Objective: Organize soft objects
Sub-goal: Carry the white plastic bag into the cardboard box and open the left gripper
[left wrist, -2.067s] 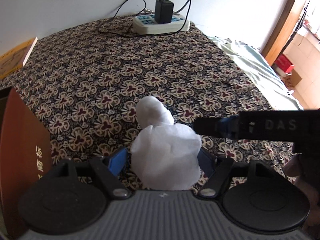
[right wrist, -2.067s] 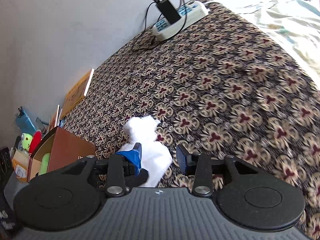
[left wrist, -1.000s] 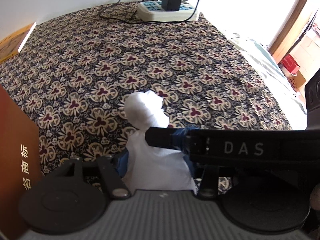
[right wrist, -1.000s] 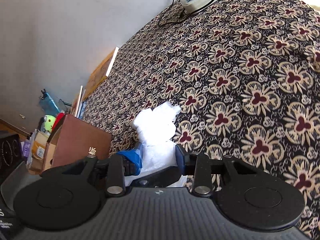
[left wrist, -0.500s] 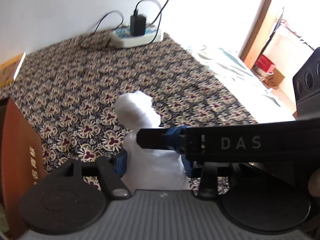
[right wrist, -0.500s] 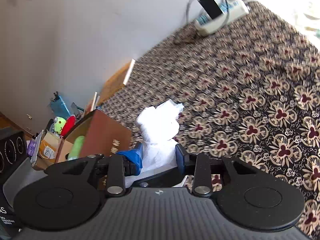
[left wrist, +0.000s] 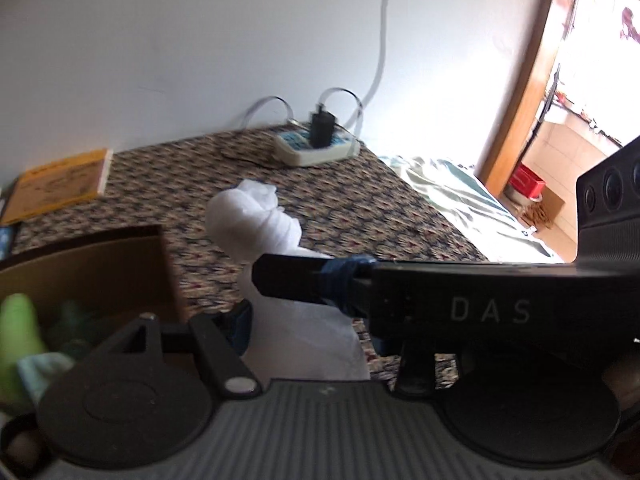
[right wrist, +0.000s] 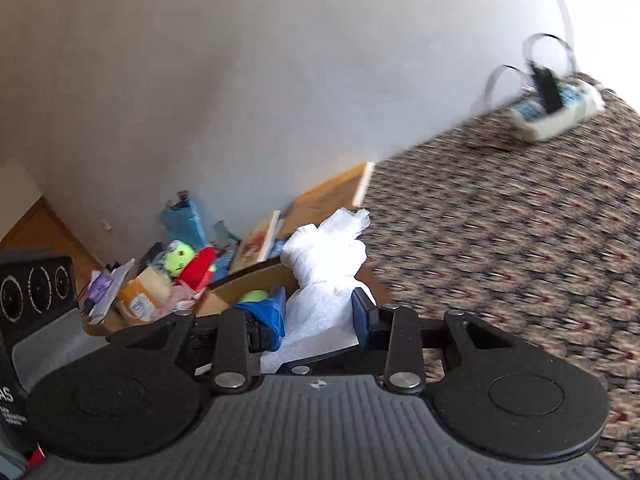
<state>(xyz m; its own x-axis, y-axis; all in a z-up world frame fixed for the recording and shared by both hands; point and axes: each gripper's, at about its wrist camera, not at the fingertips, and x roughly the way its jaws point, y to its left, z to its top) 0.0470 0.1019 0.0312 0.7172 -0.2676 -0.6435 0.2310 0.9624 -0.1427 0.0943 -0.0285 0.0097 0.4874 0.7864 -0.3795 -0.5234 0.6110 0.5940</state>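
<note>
You hold the white cloth bundle (left wrist: 256,220) with both tools at once. In the left wrist view, the left hand-held gripper (left wrist: 310,328) has its blue pads on the two sides of the wide lower part of the bundle, so it looks clamped on the cloth. The right hand-held gripper (right wrist: 318,314) is clamped on it too: in its own view the white fabric fills the space between the pads. The bundle seems lifted free of the patterned bed cover (left wrist: 352,208), with its knotted upper part standing above the fingers.

As for progress, I judge that the task is partly done. The brown cardboard box (left wrist: 100,264) at your left already has soft things inside: a light green object (left wrist: 18,328) and something pale blue-green beside it, both blurred. What is left for this item is to bring it over the open box and to release it there. The bundle is near the box but not yet inside.

The two views give different information. The left wrist view looks into the box, and it also shows the right tool crossing in front of the bundle, the power strip (left wrist: 316,150) at the wall and the bright doorway at the right. The right wrist view shows what the left one does not: a pile of things beyond the box, with a green and red toy (right wrist: 190,262), a small carton and some books. I cannot tell if these also belong to the task.
</note>
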